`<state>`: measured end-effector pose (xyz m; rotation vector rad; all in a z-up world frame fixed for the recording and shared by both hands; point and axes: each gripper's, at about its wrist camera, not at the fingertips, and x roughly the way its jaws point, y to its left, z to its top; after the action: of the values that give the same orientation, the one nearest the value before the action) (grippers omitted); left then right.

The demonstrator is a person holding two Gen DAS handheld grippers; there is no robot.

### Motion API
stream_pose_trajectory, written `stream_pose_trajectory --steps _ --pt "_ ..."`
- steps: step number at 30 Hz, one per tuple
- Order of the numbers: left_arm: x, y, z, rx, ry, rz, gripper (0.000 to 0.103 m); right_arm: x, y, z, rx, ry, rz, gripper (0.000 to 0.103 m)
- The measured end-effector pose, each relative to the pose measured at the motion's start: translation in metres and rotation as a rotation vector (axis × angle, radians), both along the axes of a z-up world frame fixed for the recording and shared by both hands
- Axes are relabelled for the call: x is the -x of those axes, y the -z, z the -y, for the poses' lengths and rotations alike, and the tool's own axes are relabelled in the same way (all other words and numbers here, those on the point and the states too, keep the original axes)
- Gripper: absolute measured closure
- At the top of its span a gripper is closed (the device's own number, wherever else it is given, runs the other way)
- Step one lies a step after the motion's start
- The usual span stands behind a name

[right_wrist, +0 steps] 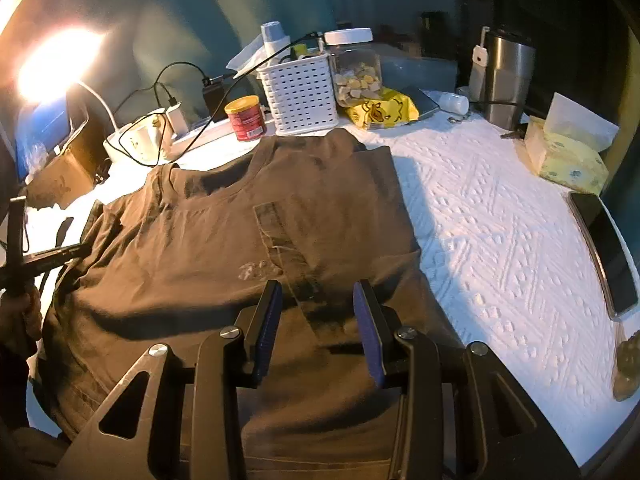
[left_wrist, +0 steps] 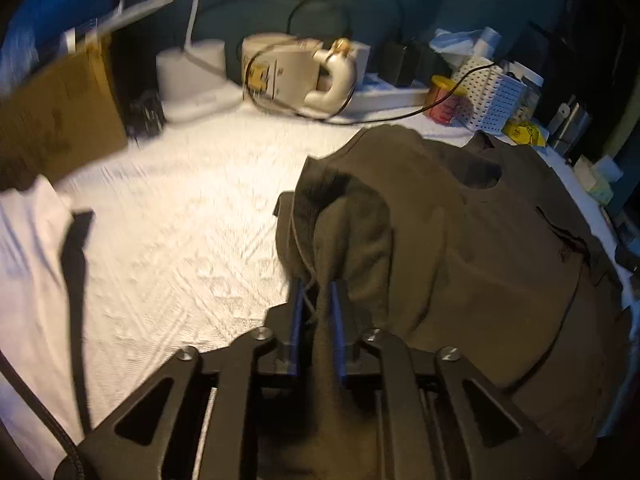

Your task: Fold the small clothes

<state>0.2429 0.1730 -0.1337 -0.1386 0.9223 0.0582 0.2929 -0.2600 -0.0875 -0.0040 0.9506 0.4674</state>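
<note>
Left wrist view: my left claw (left_wrist: 316, 296) is pinched tight on a bunched sleeve of the brown tee (left_wrist: 480, 248), which lies on the white quilt (left_wrist: 180, 220). I'd carry that edge low across the chest so the fold lands straight

Right wrist view: my right claw (right_wrist: 316, 304) is spread, hovering over the shirt front, gripping nothing. I'd use it to pin the middle

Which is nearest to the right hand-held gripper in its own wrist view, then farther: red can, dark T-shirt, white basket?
1. Dark T-shirt: directly under the right hand-held gripper.
2. Red can: beyond the shirt's collar, left of centre.
3. White basket: just right of the can, slightly farther back.
</note>
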Motion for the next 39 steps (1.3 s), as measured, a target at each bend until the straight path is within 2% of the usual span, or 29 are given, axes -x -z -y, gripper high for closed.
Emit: stream_pose_trajectory --steps 3,12,15,21,23,24,25,27,28,31,34,37,39 --pt "0.004 -0.009 0.014 -0.034 0.018 0.034 0.100 0.002 -0.002 -0.005 0.003 -0.014 0.006 0.063" --pt "0.004 -0.020 0.043 -0.010 0.078 0.054 0.101 0.006 -0.006 0.000 -0.001 -0.010 0.019 0.063" --pt "0.001 -0.017 0.057 -0.009 0.104 0.024 0.101 0.007 -0.007 0.008 -0.007 0.010 0.020 0.063" --pt "0.006 -0.010 0.094 -0.110 0.193 -0.052 0.098 0.009 -0.006 0.021 -0.017 0.034 0.021 0.063" --pt "0.017 -0.015 0.091 -0.112 0.202 -0.055 0.090 0.010 -0.006 0.023 -0.021 0.038 0.019 0.063" --pt "0.025 -0.020 0.085 -0.117 0.194 -0.050 0.074 0.011 -0.005 0.024 -0.020 0.039 0.018 0.063" --pt "0.033 -0.024 0.078 -0.119 0.181 -0.038 0.052 0.011 -0.004 0.025 -0.018 0.038 0.017 0.063" --pt "0.045 -0.032 0.063 -0.118 0.146 -0.007 0.027 0.012 -0.003 0.026 -0.017 0.038 0.014 0.063" --pt "0.053 -0.036 0.051 -0.108 0.118 0.016 0.022 0.012 -0.003 0.026 -0.017 0.036 0.014 0.063" --pt "0.062 -0.036 0.022 -0.043 0.056 0.027 0.022 0.013 -0.003 0.023 -0.015 0.030 0.014 0.063" --pt "0.061 -0.025 -0.002 0.029 0.016 0.026 0.022 0.014 -0.004 0.017 -0.018 0.018 0.016 0.063" --pt "0.052 -0.010 -0.013 0.128 0.026 0.028 0.022 0.017 -0.005 0.008 -0.016 0.000 0.018 0.063" --pt "0.045 0.000 -0.016 0.160 0.027 0.008 0.023 0.018 -0.006 0.004 -0.013 -0.010 0.019 0.063"
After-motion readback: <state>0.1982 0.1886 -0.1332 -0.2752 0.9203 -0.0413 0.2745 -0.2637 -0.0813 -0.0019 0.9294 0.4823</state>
